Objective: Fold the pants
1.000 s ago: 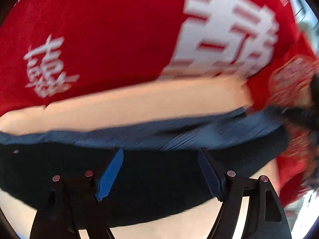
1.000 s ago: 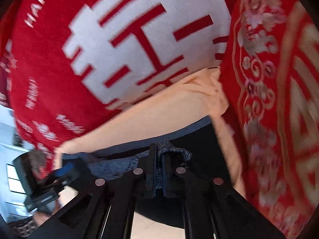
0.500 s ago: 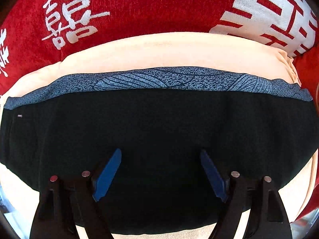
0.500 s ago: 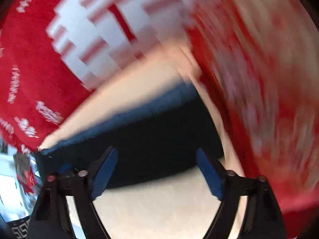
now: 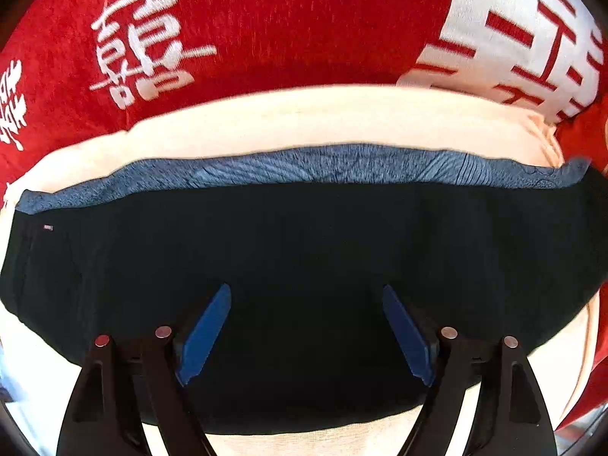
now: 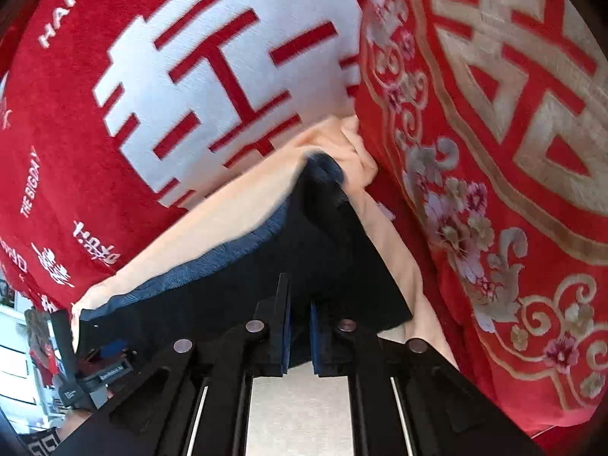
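The black pants (image 5: 304, 250) lie folded into a wide band on a cream cushion (image 5: 304, 117), with a blue patterned waistband (image 5: 323, 163) along the far edge. My left gripper (image 5: 306, 326) is open above the middle of the pants, its blue pads spread wide and holding nothing. In the right wrist view the pants (image 6: 304, 243) run from the lower left to a far corner. My right gripper (image 6: 300, 338) has its jaws nearly together over the near edge of the pants; a narrow gap shows between the pads, and I cannot tell whether cloth is pinched.
Red pillows with white characters (image 5: 266, 26) stand behind the cushion. A red embroidered pillow (image 6: 494, 152) closes in the right side. The left gripper (image 6: 76, 361) shows at the lower left of the right wrist view.
The right gripper, open half a second ago, has closed to a narrow gap at the near edge of the pants. The left gripper stays open, hovering over the pants.
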Demonstrator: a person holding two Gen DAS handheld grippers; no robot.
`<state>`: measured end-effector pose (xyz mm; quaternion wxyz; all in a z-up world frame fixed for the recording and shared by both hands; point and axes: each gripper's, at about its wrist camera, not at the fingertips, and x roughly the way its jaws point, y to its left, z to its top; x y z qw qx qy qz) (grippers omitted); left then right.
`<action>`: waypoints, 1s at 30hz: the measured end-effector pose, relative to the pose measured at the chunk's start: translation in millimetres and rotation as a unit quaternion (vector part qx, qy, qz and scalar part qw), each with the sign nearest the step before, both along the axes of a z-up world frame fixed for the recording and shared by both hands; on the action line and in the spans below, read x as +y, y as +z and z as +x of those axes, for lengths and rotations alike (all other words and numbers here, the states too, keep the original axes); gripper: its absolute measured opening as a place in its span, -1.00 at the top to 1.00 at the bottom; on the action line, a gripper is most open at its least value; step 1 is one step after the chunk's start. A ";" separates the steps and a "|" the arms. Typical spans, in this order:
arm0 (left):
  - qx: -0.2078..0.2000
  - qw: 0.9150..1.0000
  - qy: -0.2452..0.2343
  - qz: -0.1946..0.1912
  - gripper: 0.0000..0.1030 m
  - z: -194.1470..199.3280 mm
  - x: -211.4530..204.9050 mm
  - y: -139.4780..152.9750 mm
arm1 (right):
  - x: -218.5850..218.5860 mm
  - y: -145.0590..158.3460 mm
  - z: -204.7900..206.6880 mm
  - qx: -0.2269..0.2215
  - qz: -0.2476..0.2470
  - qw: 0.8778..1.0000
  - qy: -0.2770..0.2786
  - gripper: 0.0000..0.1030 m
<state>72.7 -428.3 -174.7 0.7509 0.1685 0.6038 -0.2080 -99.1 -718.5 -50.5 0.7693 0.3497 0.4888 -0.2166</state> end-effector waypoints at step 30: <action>-0.070 0.993 0.047 0.078 -0.75 73.6 27.5 27.3 | 3.5 -33.4 62.7 0.058 -0.001 0.997 0.049 0.53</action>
